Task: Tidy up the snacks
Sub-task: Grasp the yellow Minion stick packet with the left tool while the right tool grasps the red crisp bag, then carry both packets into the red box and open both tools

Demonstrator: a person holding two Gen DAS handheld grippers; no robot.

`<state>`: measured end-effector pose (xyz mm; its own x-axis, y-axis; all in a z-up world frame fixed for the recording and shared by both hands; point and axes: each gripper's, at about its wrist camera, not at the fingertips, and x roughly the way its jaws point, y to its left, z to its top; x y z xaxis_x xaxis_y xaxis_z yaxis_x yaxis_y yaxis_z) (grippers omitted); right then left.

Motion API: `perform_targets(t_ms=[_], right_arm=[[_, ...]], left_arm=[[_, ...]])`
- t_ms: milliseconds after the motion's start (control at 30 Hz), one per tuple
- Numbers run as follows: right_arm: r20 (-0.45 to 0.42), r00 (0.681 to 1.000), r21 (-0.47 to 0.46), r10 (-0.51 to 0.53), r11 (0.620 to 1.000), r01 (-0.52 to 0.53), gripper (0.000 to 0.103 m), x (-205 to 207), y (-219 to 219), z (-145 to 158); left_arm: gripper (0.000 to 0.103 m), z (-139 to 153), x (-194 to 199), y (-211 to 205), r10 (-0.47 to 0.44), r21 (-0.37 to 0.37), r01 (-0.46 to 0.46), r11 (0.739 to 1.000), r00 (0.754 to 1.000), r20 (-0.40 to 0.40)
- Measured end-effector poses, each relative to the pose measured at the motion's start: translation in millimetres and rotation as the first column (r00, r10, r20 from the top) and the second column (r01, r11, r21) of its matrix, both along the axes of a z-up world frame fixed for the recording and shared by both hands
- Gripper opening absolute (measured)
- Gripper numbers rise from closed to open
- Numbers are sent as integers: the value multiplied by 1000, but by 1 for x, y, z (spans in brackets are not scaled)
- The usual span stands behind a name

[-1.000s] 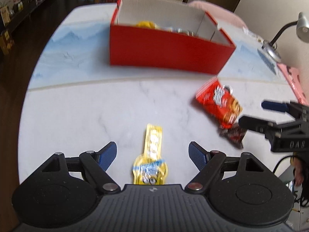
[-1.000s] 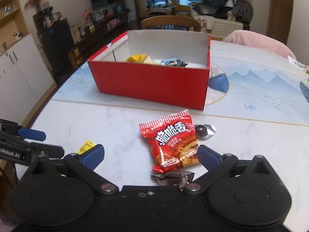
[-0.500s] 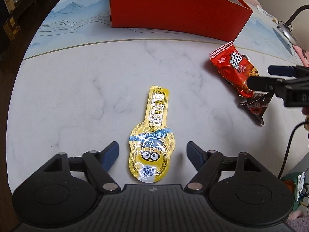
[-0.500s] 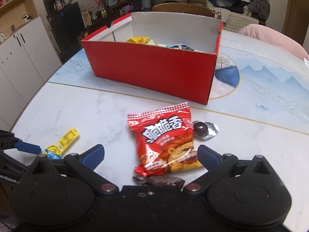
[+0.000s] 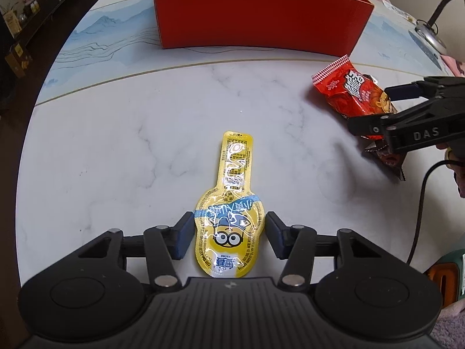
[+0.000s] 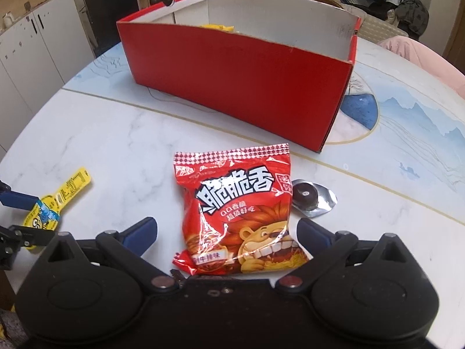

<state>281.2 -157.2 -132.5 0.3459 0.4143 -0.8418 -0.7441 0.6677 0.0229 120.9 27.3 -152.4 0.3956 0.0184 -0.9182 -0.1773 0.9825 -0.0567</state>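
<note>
A yellow cartoon-face snack packet (image 5: 229, 232) lies flat on the marble table (image 5: 116, 131). My left gripper (image 5: 229, 218) straddles its wide end. The jaws are closing, the pads are at the packet's edges, and the packet is not buckled. A red crisp bag (image 6: 235, 209) lies between the fingers of my open right gripper (image 6: 226, 222), low over it. The red cardboard box (image 6: 232, 81) stands behind with snacks inside. In the left wrist view the right gripper (image 5: 370, 107) hovers at the red bag (image 5: 354, 93).
A chocolate in silver foil (image 6: 305, 196) lies just right of the red bag. A dark wrapper (image 5: 389, 160) sits under the bag's near end. A desk lamp (image 5: 430, 35) stands at the far right, with a cable (image 5: 421, 203) along the table's right edge.
My left gripper came down over the yellow packet and its jaws narrowed around it. My right gripper sank and moved in over the red bag.
</note>
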Motion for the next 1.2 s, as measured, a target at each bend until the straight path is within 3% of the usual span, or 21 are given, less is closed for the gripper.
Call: perform_targets(t_ms=[267, 367, 467, 633, 1200], right_arm=[[6, 1000, -29, 16, 999, -16, 99, -1, 8, -4], [14, 1000, -44, 18, 999, -17, 92, -1, 10, -4], [14, 1000, -38, 9, 999, -8, 79, 0, 9, -2], [-5, 1000, -23, 1, 1000, -1, 74, 1, 7, 1], [7, 993, 78, -121, 990, 121, 72, -17, 4, 44]], left_arm=[[52, 0, 0, -3, -19, 1, 19, 1000, 1000, 10], [52, 1, -1, -1, -8, -2, 9, 1000, 1000, 11], [52, 2, 0, 0, 3, -14, -2, 1000, 1000, 13], [52, 3, -2, 9, 45, -51, -44, 998, 999, 22], [52, 29, -3, 34, 72, -78, -65, 995, 993, 98]])
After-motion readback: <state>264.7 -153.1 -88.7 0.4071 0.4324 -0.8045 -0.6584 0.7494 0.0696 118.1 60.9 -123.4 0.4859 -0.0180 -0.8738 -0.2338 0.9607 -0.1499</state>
